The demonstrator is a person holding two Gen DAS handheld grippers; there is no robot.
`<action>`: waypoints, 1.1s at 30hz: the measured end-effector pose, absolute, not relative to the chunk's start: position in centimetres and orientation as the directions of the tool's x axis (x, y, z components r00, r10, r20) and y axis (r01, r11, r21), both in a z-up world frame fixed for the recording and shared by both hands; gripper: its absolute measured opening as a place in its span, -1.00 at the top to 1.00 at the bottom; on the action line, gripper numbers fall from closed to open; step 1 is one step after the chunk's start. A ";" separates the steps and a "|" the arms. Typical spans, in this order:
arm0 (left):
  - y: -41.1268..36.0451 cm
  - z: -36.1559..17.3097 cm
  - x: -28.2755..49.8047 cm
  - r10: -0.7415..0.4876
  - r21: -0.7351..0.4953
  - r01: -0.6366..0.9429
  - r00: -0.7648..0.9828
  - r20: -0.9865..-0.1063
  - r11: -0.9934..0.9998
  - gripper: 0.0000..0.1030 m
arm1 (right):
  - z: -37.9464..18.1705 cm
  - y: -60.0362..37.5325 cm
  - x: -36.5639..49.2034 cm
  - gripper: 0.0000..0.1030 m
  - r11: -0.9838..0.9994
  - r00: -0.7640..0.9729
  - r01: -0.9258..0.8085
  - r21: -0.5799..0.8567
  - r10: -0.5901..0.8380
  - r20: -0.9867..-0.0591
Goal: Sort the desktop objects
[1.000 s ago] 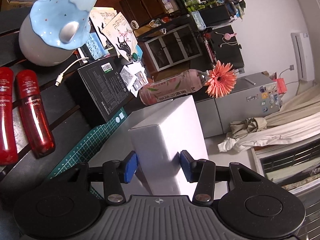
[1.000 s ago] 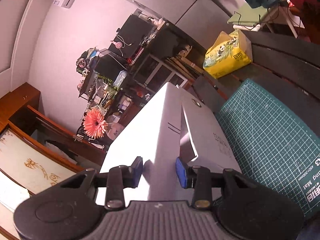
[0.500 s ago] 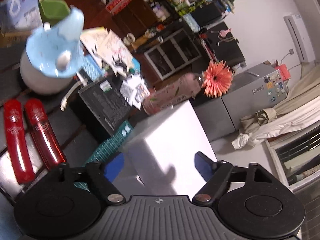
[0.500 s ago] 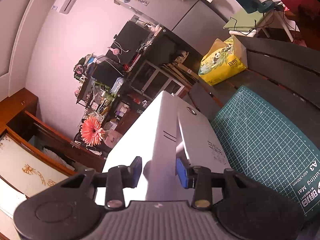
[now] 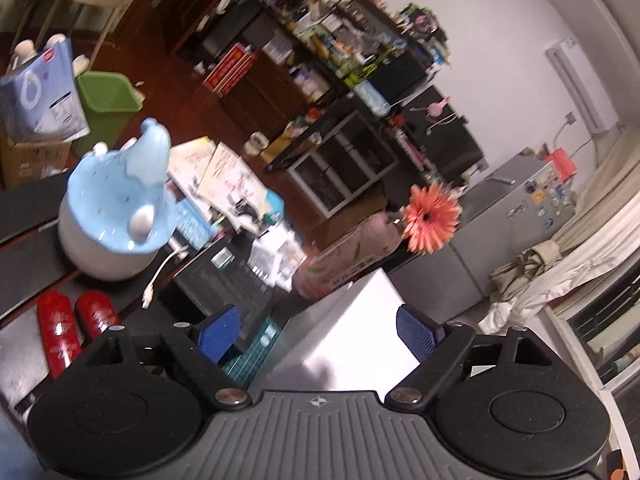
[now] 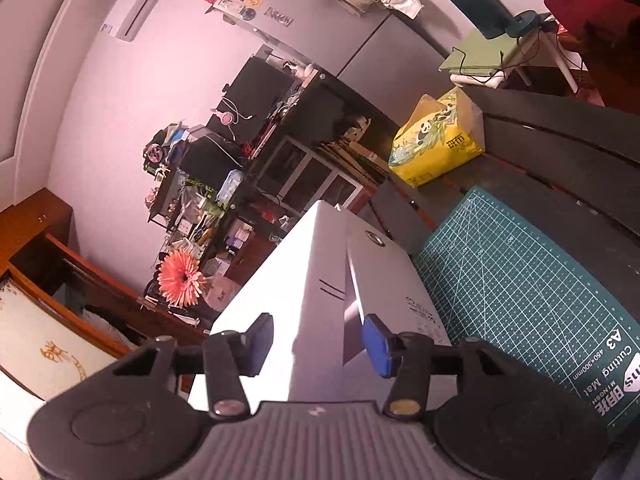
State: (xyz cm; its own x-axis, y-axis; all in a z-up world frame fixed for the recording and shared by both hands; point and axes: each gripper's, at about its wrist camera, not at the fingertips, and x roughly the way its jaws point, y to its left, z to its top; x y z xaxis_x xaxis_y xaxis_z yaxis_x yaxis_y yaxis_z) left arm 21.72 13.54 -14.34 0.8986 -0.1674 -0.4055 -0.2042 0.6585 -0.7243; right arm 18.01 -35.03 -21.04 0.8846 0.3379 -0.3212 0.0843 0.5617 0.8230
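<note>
A tall white box [image 5: 348,332] stands on the green cutting mat [image 6: 520,300]. My left gripper [image 5: 318,336] is open wide, its blue pads [image 5: 218,338] apart from the box on both sides. In the right wrist view the same white box [image 6: 316,280] sits between my right gripper's [image 6: 318,344] blue pads [image 6: 376,344], which are shut on its near corner. The box's base is hidden behind the gripper bodies.
Left of the box lie two red bottles [image 5: 60,336], a blue-and-white whale-shaped jar [image 5: 116,216], a black carton [image 5: 228,280] and a pink drink bottle [image 5: 348,256] with an orange flower [image 5: 430,220]. A yellow tissue pack [image 6: 438,136] sits at the far right.
My left gripper let go of the white box, opened wide and drew back and tilted. My right gripper kept its hold on the box.
</note>
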 end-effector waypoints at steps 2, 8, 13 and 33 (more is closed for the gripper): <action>13.8 -14.5 22.1 -0.176 -0.734 -0.189 0.904 -0.389 0.652 -0.66 | -21.0 -35.1 17.9 -0.02 0.562 0.886 0.085 0.823 0.335 -0.320; 14.2 -15.7 23.3 -0.232 -0.793 -0.169 0.902 -0.363 0.585 -0.66 | -20.4 -35.1 17.4 -0.11 0.598 0.897 0.078 0.798 0.308 -0.318; 14.3 -16.5 23.9 -0.254 -0.838 -0.142 0.914 -0.315 0.527 -0.66 | -20.3 -35.0 17.5 -0.14 0.591 0.890 0.052 0.805 0.339 -0.306; 13.2 -17.8 24.8 -0.395 -0.876 -0.119 0.859 -0.327 0.468 -0.57 | -20.6 -33.7 18.1 -0.18 0.565 0.851 0.016 0.825 0.425 -0.307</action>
State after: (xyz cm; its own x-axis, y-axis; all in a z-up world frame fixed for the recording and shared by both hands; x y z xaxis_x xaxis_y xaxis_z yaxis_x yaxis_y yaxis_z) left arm 24.83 13.16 -17.84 0.8587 -0.3946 -0.3271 -0.1188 0.4677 -0.8759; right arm 18.05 -33.69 -20.57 0.8512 0.4254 -0.3075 0.0156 0.5650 0.8249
